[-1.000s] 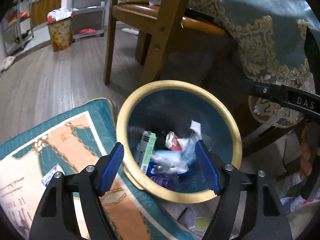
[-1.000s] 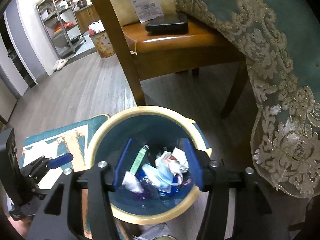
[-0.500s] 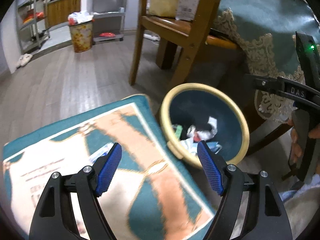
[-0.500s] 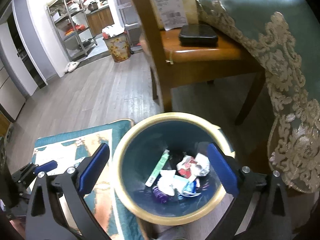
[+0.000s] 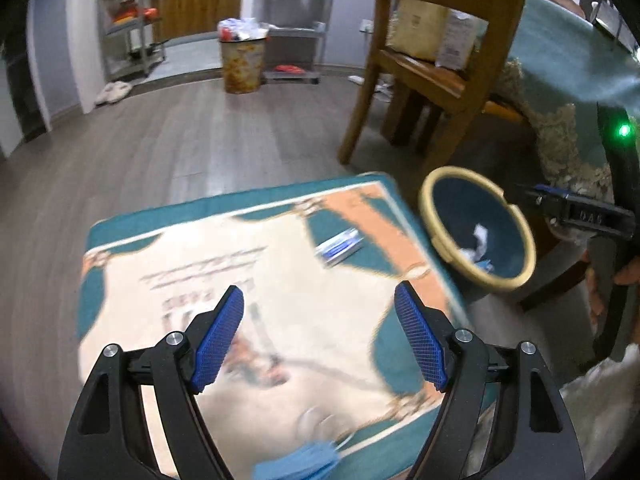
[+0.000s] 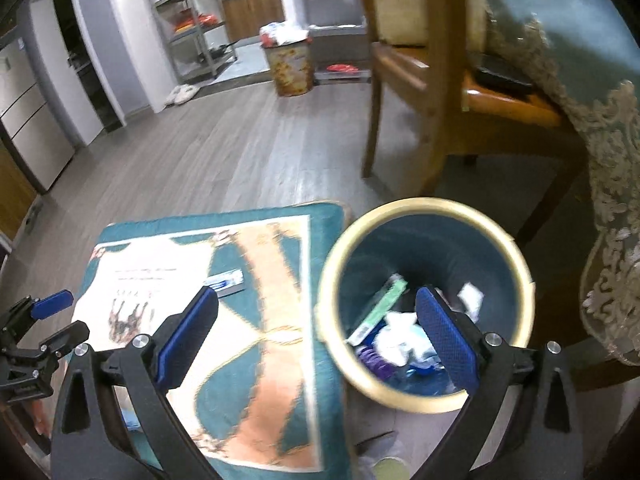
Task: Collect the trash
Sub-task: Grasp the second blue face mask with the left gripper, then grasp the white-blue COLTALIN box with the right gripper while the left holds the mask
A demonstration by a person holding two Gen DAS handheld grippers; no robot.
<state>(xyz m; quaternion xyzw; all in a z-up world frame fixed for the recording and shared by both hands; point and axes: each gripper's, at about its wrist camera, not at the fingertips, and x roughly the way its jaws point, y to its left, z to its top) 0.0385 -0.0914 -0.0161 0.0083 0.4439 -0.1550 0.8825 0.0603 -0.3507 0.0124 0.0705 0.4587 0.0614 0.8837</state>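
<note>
A teal trash bin with a yellow rim [image 5: 433, 240] [image 6: 332, 344] stands on the floor beside a patterned mat [image 5: 280, 304] [image 6: 256, 320]. It holds crumpled paper, a green box and other scraps [image 6: 396, 332]. A blue-and-white wrapper [image 5: 339, 245] [image 6: 225, 281] lies on the mat. A blue face mask [image 5: 300, 460] lies at the mat's near edge. My left gripper [image 5: 319, 336] is open and empty above the mat. My right gripper [image 6: 318, 338] is open and empty, straddling the bin's left rim.
A wooden chair [image 5: 420, 64] [image 6: 440, 80] stands behind the bin. A table with a lace-edged teal cloth [image 6: 580, 100] is at the right. A second full bin [image 5: 242, 60] and metal shelves [image 5: 132, 20] stand far back on the wood floor.
Both grippers have pulled back and swung left from over the bin. The left one is now over the mat; the wrapper and the mask have come into view. The right jaws opened wider.
</note>
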